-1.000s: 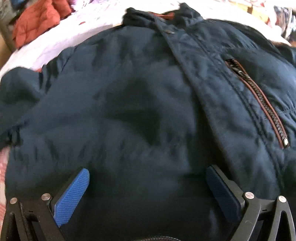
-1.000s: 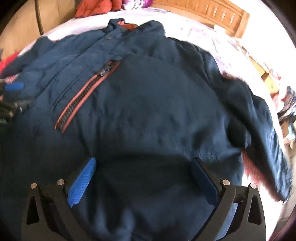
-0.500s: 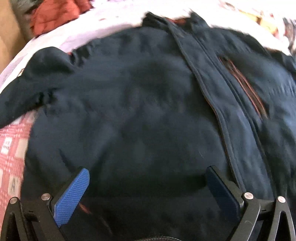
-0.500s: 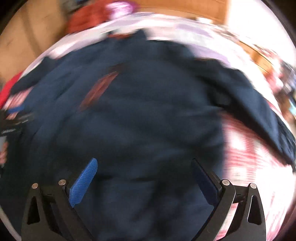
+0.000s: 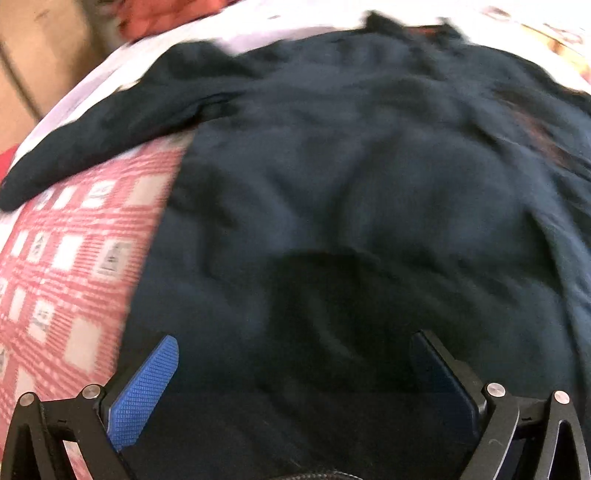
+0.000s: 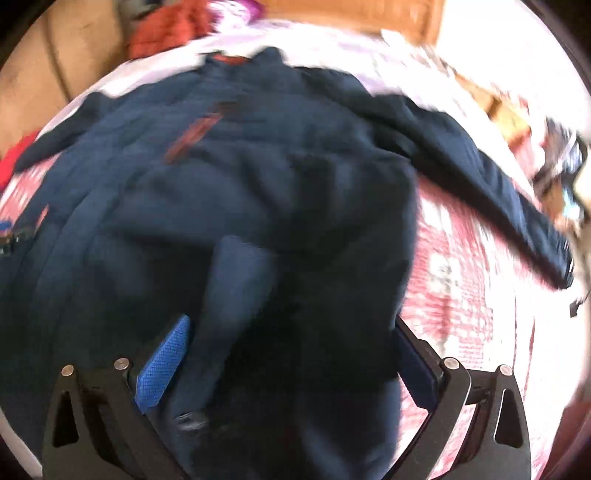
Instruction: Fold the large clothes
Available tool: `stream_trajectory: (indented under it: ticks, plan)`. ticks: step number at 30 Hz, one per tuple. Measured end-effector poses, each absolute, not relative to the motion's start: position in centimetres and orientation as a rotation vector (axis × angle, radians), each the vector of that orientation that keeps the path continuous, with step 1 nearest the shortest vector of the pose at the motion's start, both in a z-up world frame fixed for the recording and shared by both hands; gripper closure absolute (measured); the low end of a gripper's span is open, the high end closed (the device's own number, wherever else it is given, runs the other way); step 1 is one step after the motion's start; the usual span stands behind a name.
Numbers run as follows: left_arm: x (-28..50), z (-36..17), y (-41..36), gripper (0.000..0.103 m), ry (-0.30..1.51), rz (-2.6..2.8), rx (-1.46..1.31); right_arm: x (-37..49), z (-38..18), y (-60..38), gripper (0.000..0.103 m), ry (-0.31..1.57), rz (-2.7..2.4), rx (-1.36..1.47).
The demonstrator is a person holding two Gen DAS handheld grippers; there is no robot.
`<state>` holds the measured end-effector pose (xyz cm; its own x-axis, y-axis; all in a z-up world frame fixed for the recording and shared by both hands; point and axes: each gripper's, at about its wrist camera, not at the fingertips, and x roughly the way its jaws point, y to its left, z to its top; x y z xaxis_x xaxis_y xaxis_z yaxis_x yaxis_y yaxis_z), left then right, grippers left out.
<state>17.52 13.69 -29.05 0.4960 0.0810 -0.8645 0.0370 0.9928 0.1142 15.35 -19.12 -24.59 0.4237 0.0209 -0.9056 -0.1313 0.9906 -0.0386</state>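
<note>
Both views blurred, fine detail unreadable. Navy jacket [image 5: 351,192] lies spread front-up on a bed with a red-and-white checked cover [image 5: 70,266], collar at the far end, hem nearest the cameras. Going left to right: the jacket's left sleeve [image 5: 92,144] stretches out over the cover toward the bed's edge; left tool [image 5: 295,373] sits low over the hem with its blue pads wide apart and nothing between them but flat cloth, not pinched. Mid-body shows a reddish zip line [image 6: 192,136] running up toward the collar. Right tool [image 6: 291,354] is also spread apart over the hem on its side, not clamped on anything; cloth bunches up between the pads but isn't gripped. Further right the other sleeve [image 6: 491,192] lies straight out across the cover, well clear of the body. An orange garment [image 6: 162,35] sits beyond the collar, off the work area. Judgement: folding has barely begun, sleeves still out. To do this step well, bring each sleeve in across the chest first, pinching near the cuff and the shoulder seam, keep the padded cloth flat so it doesn't balloon, then grab both hem corners together and lift evenly toward the collar.
</note>
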Motion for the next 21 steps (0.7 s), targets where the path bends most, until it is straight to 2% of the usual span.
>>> stream_trajectory:
  ticks: [3,7,10,14,21]
  plan:
    - [14.6,-29.2,11.2,0.0,1.049,-0.044,0.183,12.7,-23.9,-18.1,0.0,1.085,0.034,-0.215]
    - [11.7,-30.4,11.2,0.0,1.062,-0.027,0.168,7.1,-20.5,-18.0,0.0,0.928,-0.009,-0.219]
    - [11.0,-30.5,12.0,0.0,1.07,0.002,0.121,5.4,-21.3,-17.3,0.0,1.023,0.142,-0.114]
    - [10.4,-30.8,13.3,0.0,1.075,0.03,0.137,2.7,-26.0,-16.2,0.0,1.165,0.22,-0.193]
    - [7.9,-30.5,16.4,0.0,1.102,0.11,0.144,-1.2,-25.6,-28.2,0.0,1.236,-0.141,0.034]
